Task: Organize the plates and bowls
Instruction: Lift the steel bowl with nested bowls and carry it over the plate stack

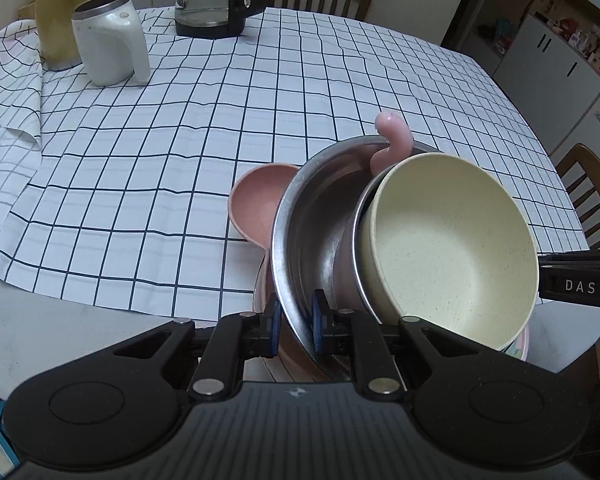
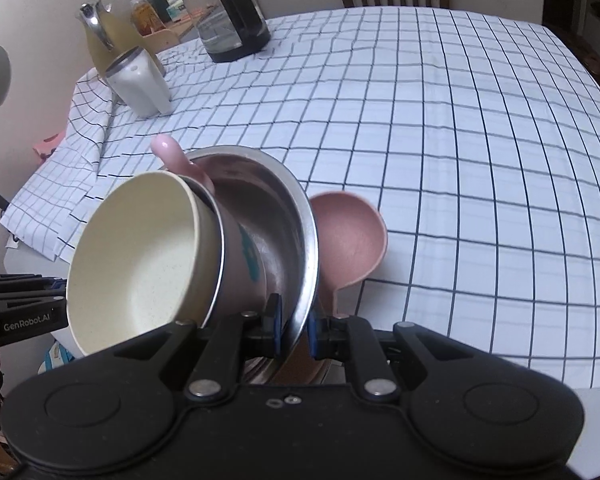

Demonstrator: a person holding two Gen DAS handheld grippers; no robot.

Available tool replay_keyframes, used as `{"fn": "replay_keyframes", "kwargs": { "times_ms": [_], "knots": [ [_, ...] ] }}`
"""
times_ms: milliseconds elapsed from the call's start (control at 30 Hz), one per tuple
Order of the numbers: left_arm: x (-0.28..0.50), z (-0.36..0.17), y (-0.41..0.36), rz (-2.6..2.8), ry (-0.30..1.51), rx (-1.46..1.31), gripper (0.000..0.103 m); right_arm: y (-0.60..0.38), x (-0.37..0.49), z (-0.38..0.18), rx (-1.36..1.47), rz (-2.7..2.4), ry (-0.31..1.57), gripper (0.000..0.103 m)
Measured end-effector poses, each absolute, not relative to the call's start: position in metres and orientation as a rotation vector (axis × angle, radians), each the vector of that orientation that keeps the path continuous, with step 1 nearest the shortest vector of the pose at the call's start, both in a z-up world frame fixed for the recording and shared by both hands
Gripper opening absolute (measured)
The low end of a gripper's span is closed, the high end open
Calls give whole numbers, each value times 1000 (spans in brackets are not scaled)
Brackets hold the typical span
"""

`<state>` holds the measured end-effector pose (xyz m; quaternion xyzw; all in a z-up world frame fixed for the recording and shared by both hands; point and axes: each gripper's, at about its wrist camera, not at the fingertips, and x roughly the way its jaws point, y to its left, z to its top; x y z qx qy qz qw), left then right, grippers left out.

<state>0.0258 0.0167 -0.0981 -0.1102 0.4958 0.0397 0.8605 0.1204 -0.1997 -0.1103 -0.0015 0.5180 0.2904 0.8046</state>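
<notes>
Left wrist view looks down across the table (image 1: 260,100), which carries a checked cloth and spreads away ahead of both hands, its open stretch lying beyond and to the left of the load. One steel bowl (image 1: 316,216) is the biggest piece of that load, and it hangs tilted between the two tools with its mouth turned partly toward the cameras. The left hand-held gripper (image 1: 294,322) is clamped on the near rim on one side, and in the right wrist view the right hand-held gripper (image 2: 294,322) pinches the same rim of the steel bowl (image 2: 284,208) from the other side, so neither hand is nearer; the rim runs straight between each pair of pads. Nested inside sits a smaller metal-rimmed bowl (image 2: 236,248) with a pinkish wall, and one cream bowl (image 1: 448,240) sits within that, leaning out toward the viewer. A pink plate or shallow dish (image 1: 256,200) shows behind and under the steel bowl; I cannot tell whether it rests on the cloth. More pink dishware (image 1: 296,356) peeks out beneath the stack, too hidden to count. One pink spoon handle (image 1: 396,136) sticks up over the far rim. By my judgement, setting the stack down calls for both hands to lower evenly, since it tips easily.
</notes>
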Motion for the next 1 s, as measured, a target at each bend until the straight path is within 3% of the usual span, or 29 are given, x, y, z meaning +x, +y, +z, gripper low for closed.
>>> {"fn": "replay_keyframes", "kwargs": {
  "times_ms": [800, 1000],
  "knots": [
    [28, -107, 19, 71, 1049, -214, 14, -192, 116, -123, -27, 582, 1135, 16],
    [29, -103, 21, 53, 1036, -195, 14, -193, 112, -115, -29, 565, 1101, 25]
  ]
}}
